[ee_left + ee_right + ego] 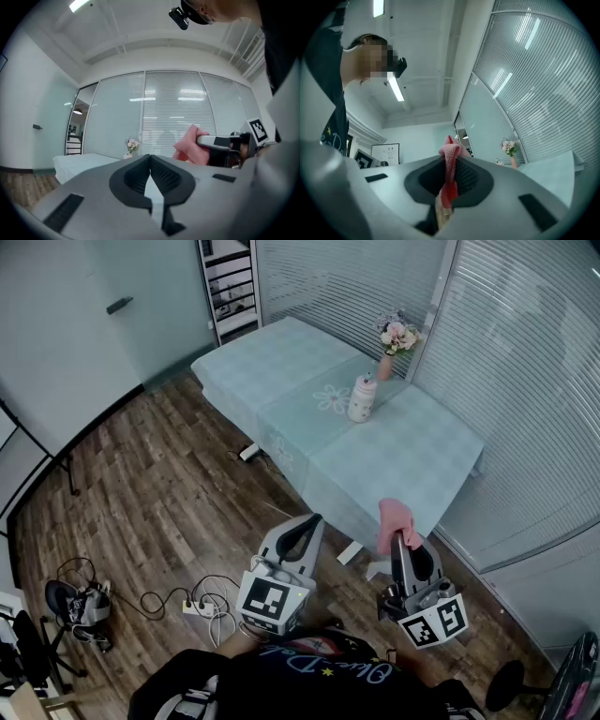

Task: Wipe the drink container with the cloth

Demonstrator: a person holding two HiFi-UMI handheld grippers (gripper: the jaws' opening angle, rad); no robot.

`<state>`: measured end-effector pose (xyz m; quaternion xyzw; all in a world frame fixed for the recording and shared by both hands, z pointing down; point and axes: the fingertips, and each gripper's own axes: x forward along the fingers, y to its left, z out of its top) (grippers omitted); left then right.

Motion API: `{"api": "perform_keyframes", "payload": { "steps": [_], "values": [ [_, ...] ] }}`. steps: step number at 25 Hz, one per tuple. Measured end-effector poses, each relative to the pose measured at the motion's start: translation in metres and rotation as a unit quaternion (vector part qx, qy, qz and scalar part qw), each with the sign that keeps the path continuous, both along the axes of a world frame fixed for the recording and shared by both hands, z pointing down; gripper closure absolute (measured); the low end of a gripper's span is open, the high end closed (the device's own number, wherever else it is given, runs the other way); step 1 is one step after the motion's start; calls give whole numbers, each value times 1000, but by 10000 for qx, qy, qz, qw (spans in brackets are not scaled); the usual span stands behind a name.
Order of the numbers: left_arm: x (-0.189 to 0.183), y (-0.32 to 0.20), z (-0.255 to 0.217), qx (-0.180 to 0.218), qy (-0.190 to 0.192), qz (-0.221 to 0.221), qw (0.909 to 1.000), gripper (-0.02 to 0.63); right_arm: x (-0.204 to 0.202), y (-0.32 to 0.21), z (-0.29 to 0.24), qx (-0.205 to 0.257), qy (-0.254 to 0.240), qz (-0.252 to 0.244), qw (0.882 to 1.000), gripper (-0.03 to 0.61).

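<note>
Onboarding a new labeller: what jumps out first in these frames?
The pink cloth pinched in the right claw, held up near a corner of the table. Farther back on it stands the white drink container beside a vase of flowers. The left claw is shut, empty.

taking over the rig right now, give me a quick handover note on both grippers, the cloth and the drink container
Left gripper: shut, nothing between its jaws, held in the air short of the table.
Right gripper: shut on the pink cloth, which sticks out past the jaw tips.
Drink container: upright on the table, beside the flower vase, well away from both grippers.
Done: cloth is in the gripper.
Left: step up to the table, probably steady the container with the left gripper, and wipe it. No wiping has begun.
</note>
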<state>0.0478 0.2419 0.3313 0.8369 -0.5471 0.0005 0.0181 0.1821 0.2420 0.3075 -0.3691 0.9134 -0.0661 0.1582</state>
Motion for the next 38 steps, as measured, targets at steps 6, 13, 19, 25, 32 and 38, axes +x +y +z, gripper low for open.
{"api": "perform_keyframes", "payload": {
  "steps": [6, 13, 19, 25, 32, 38],
  "values": [
    [-5, 0, -1, 16, 1, -2, 10000, 609, 1, -3, 3, -88, -68, 148, 9998, 555],
    [-19, -3, 0, -4, 7, -14, 10000, 609, -8, -11, 6, -194, -184, 189, 9995, 554],
    [-37, -6, 2, -65, 37, 32, 10000, 609, -25, -16, 7, -226, -18, 310, 9993, 554],
    [-54, -10, 4, -100, 84, 172, 9998, 609, -44, -17, 10, -268, 62, 425, 9987, 554],
    [-70, -12, 4, -86, 137, 407, 9990, 609, -62, -7, 11, -303, 197, 622, 9974, 554],
    [-71, -12, 13, -135, 202, 548, 9982, 609, -59, 1, 20, -419, 246, 807, 9956, 554]
  ]
}}
